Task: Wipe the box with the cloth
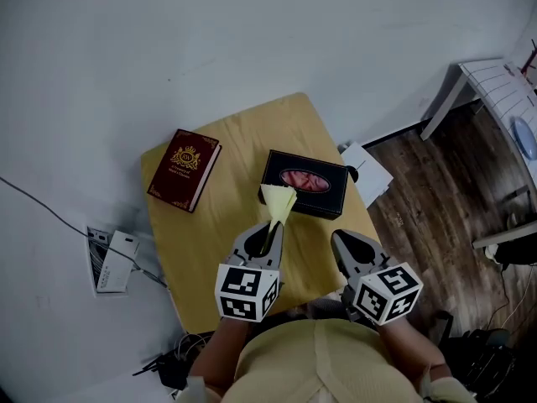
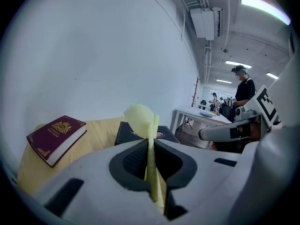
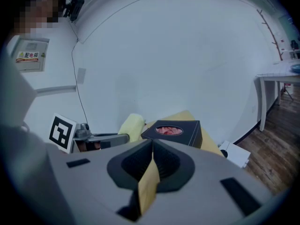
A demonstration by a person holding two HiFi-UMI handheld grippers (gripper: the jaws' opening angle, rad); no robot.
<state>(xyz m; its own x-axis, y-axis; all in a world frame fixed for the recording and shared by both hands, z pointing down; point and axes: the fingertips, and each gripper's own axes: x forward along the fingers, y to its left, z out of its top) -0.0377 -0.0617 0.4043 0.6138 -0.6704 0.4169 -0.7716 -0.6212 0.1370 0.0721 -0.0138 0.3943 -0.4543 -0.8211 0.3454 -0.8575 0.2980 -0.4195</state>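
Observation:
A black box point(image 1: 304, 183) with a pink oval window on top lies on the small wooden table point(image 1: 252, 124). My left gripper point(image 1: 273, 225) is shut on a pale yellow cloth point(image 1: 278, 200), which stands up out of the jaws just short of the box's near left corner. In the left gripper view the cloth point(image 2: 140, 118) is pinched between the pads, with the box point(image 2: 124, 132) behind it. My right gripper point(image 1: 340, 240) is shut and holds nothing, to the right of the left one and nearer than the box. The right gripper view shows the box point(image 3: 180, 130) ahead.
A dark red book point(image 1: 185, 169) with a gold crest lies on the table's left side. On the floor are a white device with cables point(image 1: 113, 263) at the left and a white carton point(image 1: 369, 173) at the right. A white desk point(image 1: 503, 91) stands at far right.

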